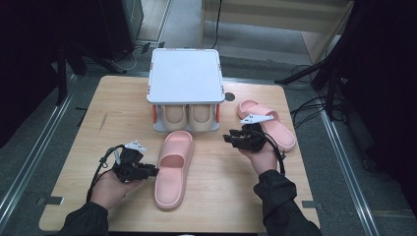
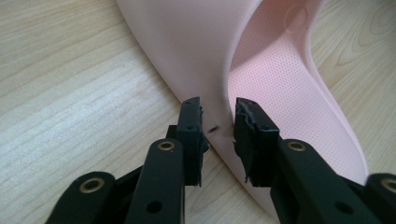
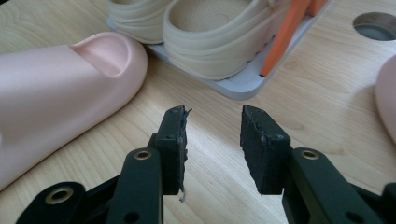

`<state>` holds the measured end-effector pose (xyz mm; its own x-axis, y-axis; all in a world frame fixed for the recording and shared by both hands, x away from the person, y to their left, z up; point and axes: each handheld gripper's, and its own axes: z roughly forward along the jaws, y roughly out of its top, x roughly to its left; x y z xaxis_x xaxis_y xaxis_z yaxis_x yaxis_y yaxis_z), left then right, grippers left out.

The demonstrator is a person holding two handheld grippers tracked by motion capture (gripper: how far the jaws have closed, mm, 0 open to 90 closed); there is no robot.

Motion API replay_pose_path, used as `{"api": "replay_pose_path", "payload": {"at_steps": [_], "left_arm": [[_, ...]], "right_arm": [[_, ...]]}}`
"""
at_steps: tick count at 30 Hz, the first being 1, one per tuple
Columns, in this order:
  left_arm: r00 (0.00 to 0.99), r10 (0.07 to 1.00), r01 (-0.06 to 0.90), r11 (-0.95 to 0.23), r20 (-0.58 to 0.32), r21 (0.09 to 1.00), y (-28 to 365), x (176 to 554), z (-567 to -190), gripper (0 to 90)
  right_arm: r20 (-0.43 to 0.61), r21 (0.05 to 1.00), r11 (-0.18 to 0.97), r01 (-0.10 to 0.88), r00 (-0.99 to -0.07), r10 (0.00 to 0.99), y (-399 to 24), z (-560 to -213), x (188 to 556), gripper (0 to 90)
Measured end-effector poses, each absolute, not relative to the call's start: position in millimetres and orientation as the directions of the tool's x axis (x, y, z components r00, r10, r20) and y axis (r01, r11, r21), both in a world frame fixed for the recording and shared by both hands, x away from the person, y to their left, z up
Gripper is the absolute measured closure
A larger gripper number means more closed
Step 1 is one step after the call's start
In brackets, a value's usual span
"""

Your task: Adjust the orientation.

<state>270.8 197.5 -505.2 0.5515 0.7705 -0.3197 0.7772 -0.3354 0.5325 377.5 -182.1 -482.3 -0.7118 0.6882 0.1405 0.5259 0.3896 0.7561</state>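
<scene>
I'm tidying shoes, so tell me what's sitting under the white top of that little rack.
Under the rack's white top, a pair of beige slippers sits side by side. Their far ends are covered by it.

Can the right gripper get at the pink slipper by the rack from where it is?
Probably yes. The right gripper is open over bare table, with the pink slipper close by and nothing between them.

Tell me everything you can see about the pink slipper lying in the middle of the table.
The pink slipper is a smooth, foam-looking slide with a wide closed strap and a finely dotted footbed. It lies flat on the wooden table, toe towards the white shoe rack. The left gripper has its jaws astride the slipper's side wall, open, not pressing on it.
</scene>
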Motion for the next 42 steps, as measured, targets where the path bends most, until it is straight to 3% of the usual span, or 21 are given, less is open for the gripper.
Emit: {"api": "replay_pose_path", "payload": {"at_steps": [11,19,25,42], "left_arm": [[0.528,0.781,0.748,-0.240,-0.335,0.618,223.2,273.0,-488.6,54.8],[0.521,0.789,0.747,-0.236,-0.326,0.622,230.8,277.6,-487.6,45.8],[0.547,0.775,0.728,-0.253,-0.317,0.638,231.4,276.7,-485.9,44.7],[0.540,0.771,0.733,-0.235,-0.337,0.639,239.4,278.4,-486.5,41.0]], "right_arm": [[0.130,0.775,0.332,0.538,-0.649,0.749,-215.5,-474.7,386.5,61.2],[0.142,0.780,0.263,0.568,-0.569,0.810,-256.1,-473.4,395.7,61.1],[0.148,0.764,0.233,0.601,-0.515,0.844,-278.8,-477.9,403.5,59.4],[0.145,0.717,0.253,0.649,-0.495,0.857,-290.9,-502.6,436.0,57.1]]}}
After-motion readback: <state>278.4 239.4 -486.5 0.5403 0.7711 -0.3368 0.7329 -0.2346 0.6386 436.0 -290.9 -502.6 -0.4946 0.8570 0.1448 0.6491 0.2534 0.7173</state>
